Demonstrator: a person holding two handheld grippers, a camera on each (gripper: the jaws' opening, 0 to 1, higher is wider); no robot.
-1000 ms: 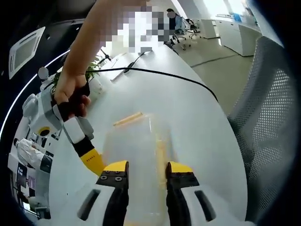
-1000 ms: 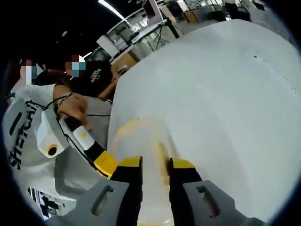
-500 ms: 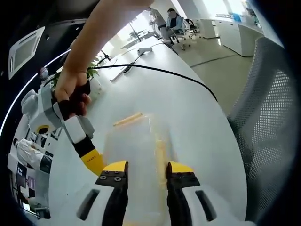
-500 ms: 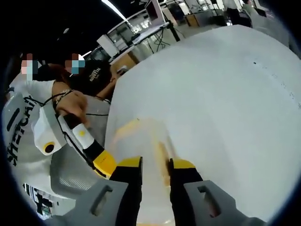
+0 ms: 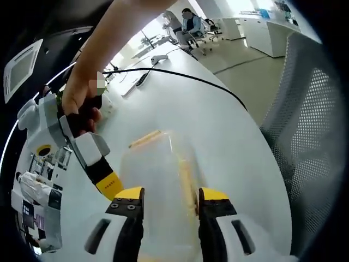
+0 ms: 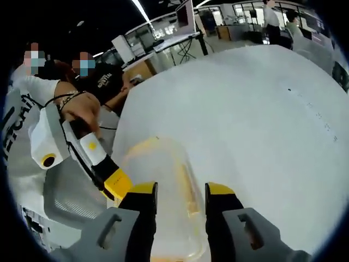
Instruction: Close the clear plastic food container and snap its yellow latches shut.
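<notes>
The clear plastic container (image 5: 155, 164) lies on the white table (image 5: 218, 125), with one yellow latch (image 5: 144, 138) at its far end and another (image 5: 185, 177) along its right side. My left gripper (image 5: 170, 194) is open, its jaws standing apart over the container's near part. A hand holds my right gripper (image 5: 112, 185) against the container's left side. In the right gripper view, the container (image 6: 158, 164) sits the same way under my open right gripper (image 6: 181, 188). My left gripper (image 6: 117, 183) touches its left side there.
A black cable (image 5: 191, 82) crosses the table beyond the container. A grey mesh chair (image 5: 311, 136) stands past the table's right edge. Another mesh chair (image 6: 65, 196) and seated people (image 6: 103, 82) are at the left. The white table (image 6: 245, 120) stretches far to the right.
Both grippers' jaws have spread slightly wider over the container. Both cameras shifted a little, and the container now looks nearer and larger.
</notes>
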